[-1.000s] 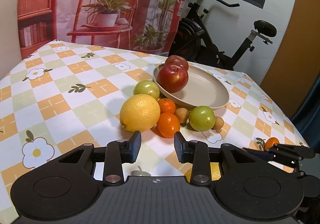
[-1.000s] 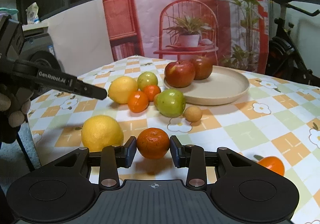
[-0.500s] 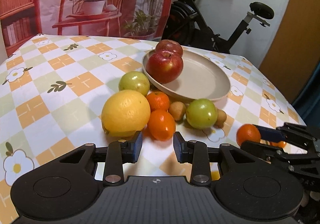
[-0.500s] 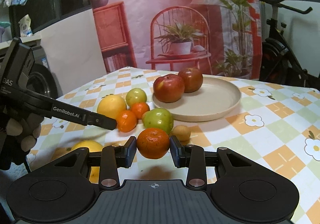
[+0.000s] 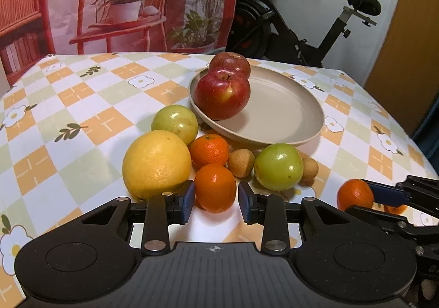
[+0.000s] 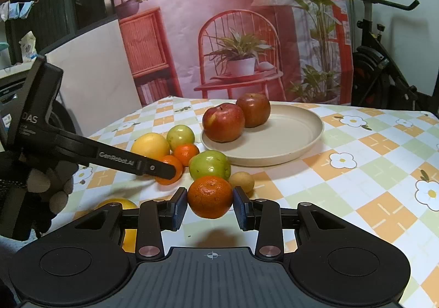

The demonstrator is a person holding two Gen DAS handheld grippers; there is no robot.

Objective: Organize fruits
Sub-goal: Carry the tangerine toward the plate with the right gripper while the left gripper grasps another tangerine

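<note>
- The right gripper [image 6: 210, 207] is clenched on a small, round, dimpled orange mandarin [image 6: 210, 196], which hangs clear of the surface on the near side of the shallow round beige plate [image 6: 299, 126]; its shadow lies on the checked tablecloth [image 6: 356, 170] beneath.
- The left gripper [image 5: 216, 202] has its jaws on either side of a second smooth orange mandarin [image 5: 215, 187] that sits on the surface in front of the plate. The left pad seems to touch the peel and a thin gap shows at the right pad, so I cannot tell whether it is gripped.
- Two red apples [image 5: 222, 92] sit on the plate's left edge.
- Waiting just in front of the plate: a large yellow citrus [image 5: 156, 164], two green apples [image 5: 278, 166], a third mandarin [image 5: 210, 149] and two small brown round fruits [image 5: 241, 163].
- Step in hand, as I judge it: moving mandarins, one carried, one being picked up.
- Next, the right gripper needs to carry its mandarin over the plate's rim to the bare half and lower it before letting go, since round fruit rolls.
- The left gripper needs a firm squeeze, then a straight lift, as the yellow citrus sits just beside its left finger.
</note>
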